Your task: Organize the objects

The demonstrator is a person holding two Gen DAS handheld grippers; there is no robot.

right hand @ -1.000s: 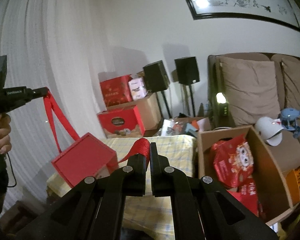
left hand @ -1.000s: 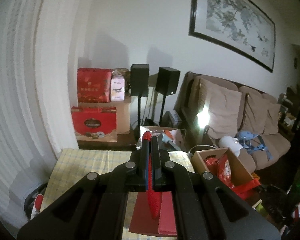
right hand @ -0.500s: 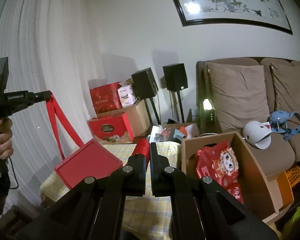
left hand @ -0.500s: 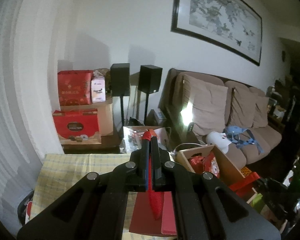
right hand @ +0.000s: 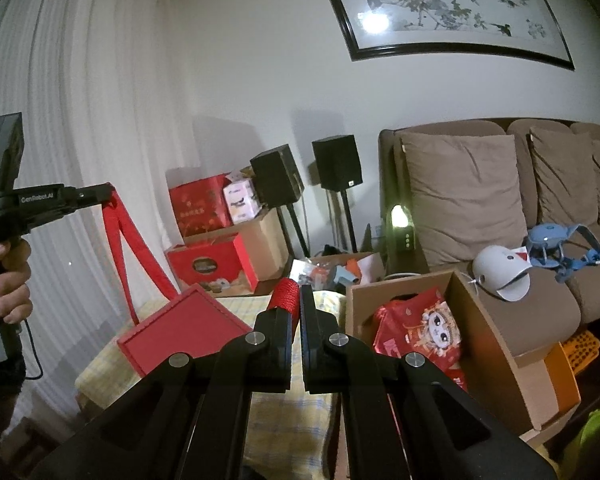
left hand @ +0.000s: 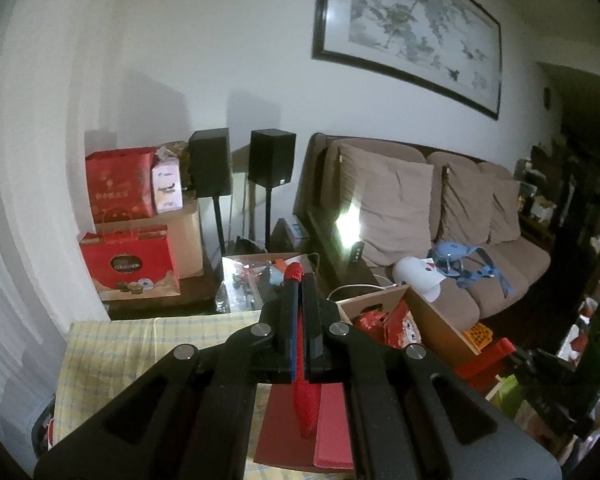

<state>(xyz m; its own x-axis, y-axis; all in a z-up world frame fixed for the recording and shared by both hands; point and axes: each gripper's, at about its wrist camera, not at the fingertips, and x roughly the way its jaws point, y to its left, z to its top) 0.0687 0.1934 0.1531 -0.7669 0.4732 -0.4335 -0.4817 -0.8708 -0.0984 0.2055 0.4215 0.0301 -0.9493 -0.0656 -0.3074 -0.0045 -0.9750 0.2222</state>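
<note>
Both grippers are clamped on red handles, one each. The left gripper (left hand: pixel 299 280) has its jaws pinched tight on a red strap (left hand: pixel 306 408), and the red box (left hand: pixel 296 436) hangs just below it, over the yellow checked tablecloth (left hand: pixel 140 344). From the right wrist view that same left gripper (right hand: pixel 100 194) shows at the left edge, held by a hand (right hand: pixel 8 280), and two lengths of the strap (right hand: pixel 140 256) run down from it to the box (right hand: pixel 184 330), which sits tilted above the cloth's (right hand: pixel 300 412) near corner.

The right gripper (right hand: pixel 296 286) is closed too, with a red woven handle (right hand: pixel 286 294) nipped between its fingers at the tip. Whether it belongs to the same box I cannot tell.

Count the surroundings: one open cardboard box (right hand: pixel 500 344) just right of the table, with red snack bags (right hand: pixel 420 332) inside; two black speakers (right hand: pixel 338 162) on stands by the wall; two red gift boxes (right hand: pixel 216 262) stacked in the corner; one framed painting (right hand: pixel 452 4); one brown sofa (right hand: pixel 460 188) with three cushions in the left wrist view; one white helmet (right hand: pixel 500 272) and one blue toy (right hand: pixel 556 244) resting on it.
</note>
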